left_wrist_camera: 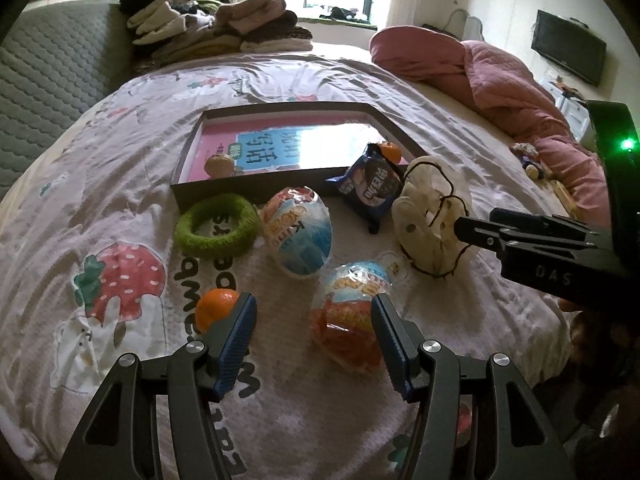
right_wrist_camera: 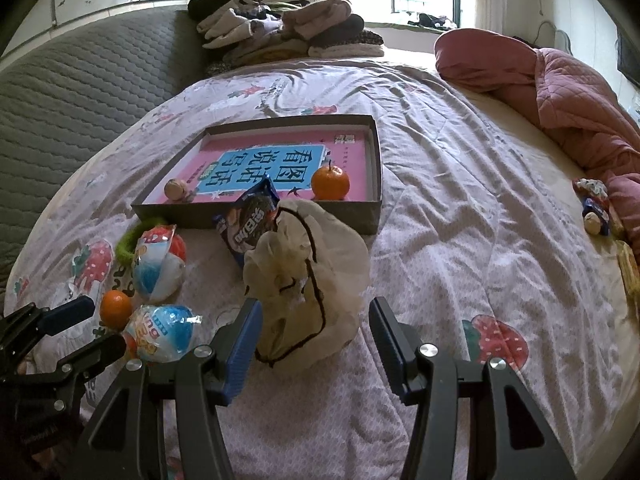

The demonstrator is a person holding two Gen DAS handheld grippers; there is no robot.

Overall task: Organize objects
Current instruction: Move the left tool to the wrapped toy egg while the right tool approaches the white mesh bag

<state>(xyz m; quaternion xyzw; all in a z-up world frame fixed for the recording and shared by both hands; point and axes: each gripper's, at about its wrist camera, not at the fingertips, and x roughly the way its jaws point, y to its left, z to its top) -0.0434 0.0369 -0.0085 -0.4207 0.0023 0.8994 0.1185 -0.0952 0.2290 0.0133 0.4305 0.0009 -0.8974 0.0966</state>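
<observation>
A dark shallow box [left_wrist_camera: 248, 182] [right_wrist_camera: 256, 212] lies on the bed, holding a pink book, a walnut [left_wrist_camera: 219, 165] [right_wrist_camera: 178, 189] and an orange [right_wrist_camera: 330, 183]. In front of it lie a green knitted ring [left_wrist_camera: 216, 226], two wrapped toy eggs [left_wrist_camera: 298, 236] [left_wrist_camera: 352, 312], a blue snack packet [left_wrist_camera: 370, 188] [right_wrist_camera: 250, 224], a white drawstring pouch [left_wrist_camera: 430, 228] [right_wrist_camera: 308, 276] and a small orange [left_wrist_camera: 216, 308] [right_wrist_camera: 115, 309]. My left gripper [left_wrist_camera: 314, 340] is open, between the small orange and the near egg. My right gripper [right_wrist_camera: 314, 344] is open, around the pouch's near end.
Folded clothes [left_wrist_camera: 216, 24] are stacked at the head of the bed by the grey quilted headboard [right_wrist_camera: 60, 92]. A pink quilt [right_wrist_camera: 560, 92] is heaped on the right. Small toys and a packet [right_wrist_camera: 598, 212] lie at the right edge.
</observation>
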